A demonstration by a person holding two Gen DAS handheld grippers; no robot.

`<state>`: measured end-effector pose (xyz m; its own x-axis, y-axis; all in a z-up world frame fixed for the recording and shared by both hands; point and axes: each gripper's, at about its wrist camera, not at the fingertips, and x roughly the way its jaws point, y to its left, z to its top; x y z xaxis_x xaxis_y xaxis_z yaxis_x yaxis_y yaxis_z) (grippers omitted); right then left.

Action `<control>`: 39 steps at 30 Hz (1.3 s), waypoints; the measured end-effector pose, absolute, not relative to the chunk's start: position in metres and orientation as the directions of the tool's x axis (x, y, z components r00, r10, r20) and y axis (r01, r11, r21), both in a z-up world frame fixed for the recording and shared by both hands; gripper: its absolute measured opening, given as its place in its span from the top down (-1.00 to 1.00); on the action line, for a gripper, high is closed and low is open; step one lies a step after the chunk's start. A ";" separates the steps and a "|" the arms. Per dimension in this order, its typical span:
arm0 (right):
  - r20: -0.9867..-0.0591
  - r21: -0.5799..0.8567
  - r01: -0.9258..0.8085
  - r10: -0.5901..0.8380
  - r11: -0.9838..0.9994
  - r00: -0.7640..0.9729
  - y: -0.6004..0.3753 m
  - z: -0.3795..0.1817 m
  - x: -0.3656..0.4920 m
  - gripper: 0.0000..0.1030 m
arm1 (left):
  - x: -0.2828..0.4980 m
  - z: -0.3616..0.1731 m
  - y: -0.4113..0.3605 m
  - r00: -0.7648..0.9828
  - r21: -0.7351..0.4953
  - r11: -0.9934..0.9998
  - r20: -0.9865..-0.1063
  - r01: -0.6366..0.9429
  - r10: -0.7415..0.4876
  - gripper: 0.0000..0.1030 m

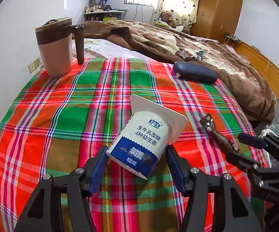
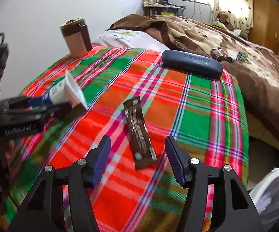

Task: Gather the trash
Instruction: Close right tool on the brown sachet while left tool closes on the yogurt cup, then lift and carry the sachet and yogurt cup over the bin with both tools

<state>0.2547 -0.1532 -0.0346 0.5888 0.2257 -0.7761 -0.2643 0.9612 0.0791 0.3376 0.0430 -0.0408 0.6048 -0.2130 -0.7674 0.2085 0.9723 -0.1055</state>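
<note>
Our two tongs work the plaid cloth (image 1: 66, 104), one on each piece of trash.

Our left tongs (image 1: 136, 158) grip the yogurt cup (image 1: 139, 143) lying on its side, pads pressed to its base. Our right tongs (image 2: 138, 154) stand open around the brown wrapper (image 2: 138, 133), which lies flat between the pads, untouched. Beyond them sit a dark case (image 2: 191, 62) and a lidded mug (image 1: 55, 46).

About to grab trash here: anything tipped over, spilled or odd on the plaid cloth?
The yogurt cup is tipped on its side between the left gripper fingers. No spill shows. A brown wrapper lies flat.
</note>
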 end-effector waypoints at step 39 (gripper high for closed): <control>-0.724 0.145 -0.136 0.199 0.980 0.660 -0.173 -0.026 0.223 0.60 | 0.289 -0.019 0.024 0.664 -0.103 0.968 -0.711 0.228 -0.232 0.00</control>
